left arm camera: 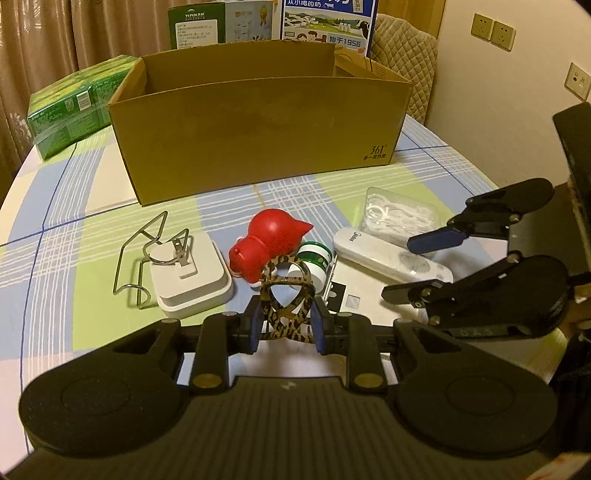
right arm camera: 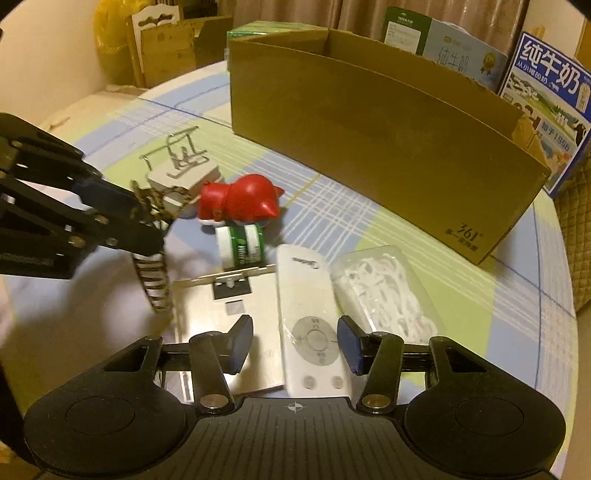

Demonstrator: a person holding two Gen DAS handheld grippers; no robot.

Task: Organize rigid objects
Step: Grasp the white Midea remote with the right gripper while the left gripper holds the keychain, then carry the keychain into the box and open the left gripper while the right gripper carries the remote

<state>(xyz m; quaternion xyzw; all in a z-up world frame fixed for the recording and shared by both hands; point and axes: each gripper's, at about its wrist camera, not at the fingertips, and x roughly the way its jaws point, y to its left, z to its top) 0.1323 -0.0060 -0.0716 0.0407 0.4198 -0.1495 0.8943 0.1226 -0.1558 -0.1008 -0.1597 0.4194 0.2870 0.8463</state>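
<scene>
**Two hand-held grippers over a cluttered table, cardboard box behind**

The left gripper (left arm camera: pixel 286 325) is clenched on a leopard-print hair clip (left arm camera: pixel 286 291), its blue pads pressing the clip from both sides; in the right wrist view the clip (right arm camera: pixel 155 206) hangs clear of the table, toothed jaw pointing down. The right gripper (right arm camera: pixel 295 345) straddles the lower end of a white remote control (right arm camera: pixel 308 321); its jaws are partly closed, and a small gap shows between each pad and the remote, so nothing is gripped. The remote lies flat on the checked tablecloth (left arm camera: pixel 74 206), just beside a clear plastic case of white floss picks (right arm camera: pixel 384 291) on one side and a flat metal plate (right arm camera: pixel 236 325) on the other; the remote's edge overlaps the plate. A small green-and-white jar (right arm camera: pixel 240 245) lies on its side, touching a red toy figure (right arm camera: pixel 240 199), which also lies on its side. A white square base with a bent wire holder (left arm camera: pixel 184 269) sits near the toy. The open cardboard box (left arm camera: pixel 258 125) stands upright beyond all these items, well apart from both grippers; its inside is not visible. A green shrink-wrapped pack (left arm camera: pixel 70 110) rests beside the box; printed milk cartons (left arm camera: pixel 325 22) stand behind it.
</scene>
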